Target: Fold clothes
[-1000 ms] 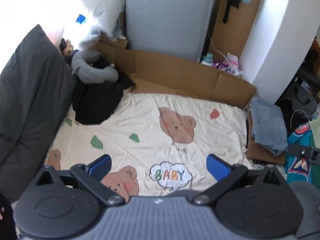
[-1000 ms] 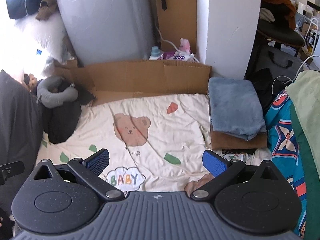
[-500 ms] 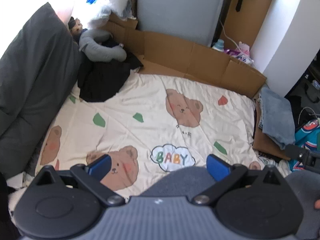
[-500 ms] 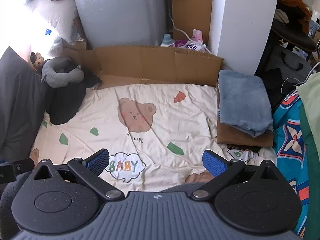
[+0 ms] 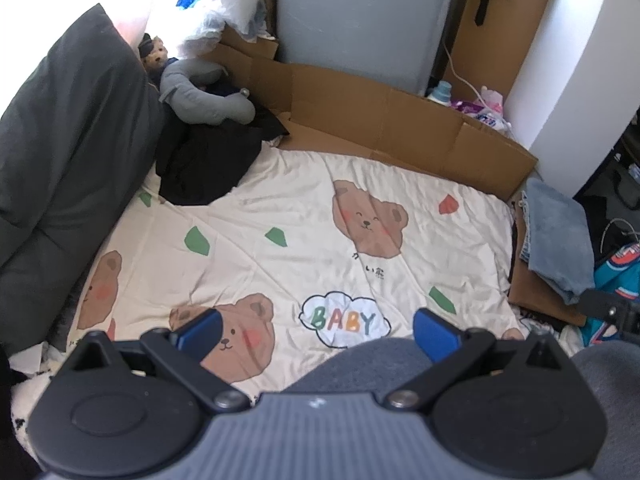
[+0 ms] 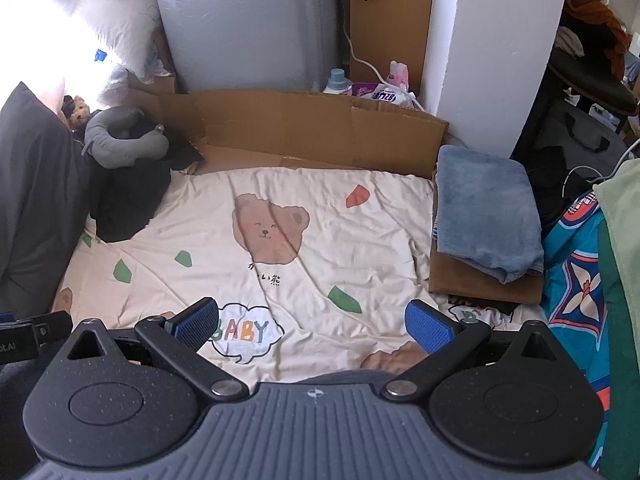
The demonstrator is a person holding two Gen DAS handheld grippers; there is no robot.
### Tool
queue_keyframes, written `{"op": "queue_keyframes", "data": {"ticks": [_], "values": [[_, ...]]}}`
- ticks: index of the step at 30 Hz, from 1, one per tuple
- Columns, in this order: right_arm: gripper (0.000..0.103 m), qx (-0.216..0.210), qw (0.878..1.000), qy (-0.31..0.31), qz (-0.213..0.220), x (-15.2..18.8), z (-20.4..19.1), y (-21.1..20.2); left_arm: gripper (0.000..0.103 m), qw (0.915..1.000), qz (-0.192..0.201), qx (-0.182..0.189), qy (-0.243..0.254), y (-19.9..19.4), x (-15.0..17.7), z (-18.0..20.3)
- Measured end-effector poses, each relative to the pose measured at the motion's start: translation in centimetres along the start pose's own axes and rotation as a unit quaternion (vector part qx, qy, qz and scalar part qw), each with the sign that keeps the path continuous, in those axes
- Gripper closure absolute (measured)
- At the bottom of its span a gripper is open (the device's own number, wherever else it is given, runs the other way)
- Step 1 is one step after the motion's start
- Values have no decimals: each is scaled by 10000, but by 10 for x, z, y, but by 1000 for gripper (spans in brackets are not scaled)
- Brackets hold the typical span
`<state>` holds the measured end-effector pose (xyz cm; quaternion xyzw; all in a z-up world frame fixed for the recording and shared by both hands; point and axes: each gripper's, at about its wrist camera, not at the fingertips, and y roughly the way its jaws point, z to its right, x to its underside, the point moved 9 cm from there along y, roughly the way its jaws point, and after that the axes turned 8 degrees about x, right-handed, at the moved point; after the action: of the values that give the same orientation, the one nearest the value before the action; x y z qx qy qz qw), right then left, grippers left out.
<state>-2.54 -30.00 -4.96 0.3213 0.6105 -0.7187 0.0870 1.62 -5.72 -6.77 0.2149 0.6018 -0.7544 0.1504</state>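
Status, left to right. Dark duvet [image 5: 68, 128] bunched along the left edge of the bed. Next to it a black garment [image 5: 208, 160] lies crumpled at the bed's far-left corner, under a grey neck pillow [image 5: 204, 96]. That's the only unfolded clothing on the bed that I can see, so likely the next piece.

Centre: bear-print sheet [image 5: 280, 208] is bare, nothing laid out flat for folding.

Right: blue folded item [image 6: 484, 212] stacked on a brown folded piece [image 6: 476, 284] at the right edge of the bed. Reads as finished work. Can't tell if more is pending off-frame.

Left gripper [image 5: 316, 330] and right gripper [image 6: 312, 322]: fingers spread wide, holding nothing, both hovering over the near edge of the sheet.

Judgement: between garments; at least one fold left.

Readable text: "BABY" in a cloud on the sheet, small dark characters under the centre bear (illegible). Pink-white pack [image 6: 380, 92] behind the cardboard [image 6: 320, 128] has lettering, too small to read.
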Motion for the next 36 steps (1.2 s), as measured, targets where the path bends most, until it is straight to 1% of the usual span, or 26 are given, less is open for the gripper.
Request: {"op": "queue_keyframes", "data": {"ticks": [2, 6, 9, 15, 18, 21, 24, 28, 36], "values": [[1, -105, 9999, -46, -39, 1, -3, 2, 1, 10000, -30, 26, -15, 3, 1, 2], [1, -189, 9988, -443, -40, -1, -19, 2, 1, 9999, -46, -58, -74, 4, 2, 3], [1, -341, 9977, -566, -126, -3, -28, 3, 1, 9998, -124, -69, -122, 6, 3, 4], [1, -416, 9953, -857, -193, -10, -40, 6, 1, 9992, -262, -128, -259, 8, 8, 6], [1, -480, 9937, -958, -327, -10, -44, 11, 1, 9987, -336, -143, -342, 11, 9, 4], [1, -553, 9921, -1026, -457, -8, -47, 16, 1, 9982, -460, -156, -356, 16, 9, 4], [1, -541, 9918, -1065, -454, -7, -48, 17, 1, 9980, -496, -243, -297, 17, 9, 4], [1, -623, 9918, -1017, -457, -6, -47, 17, 1, 9976, -549, -269, -336, 19, 10, 4], [1, -674, 9904, -1096, -507, -6, -49, 19, 1, 9978, -503, -338, -252, 18, 6, 3]]}}
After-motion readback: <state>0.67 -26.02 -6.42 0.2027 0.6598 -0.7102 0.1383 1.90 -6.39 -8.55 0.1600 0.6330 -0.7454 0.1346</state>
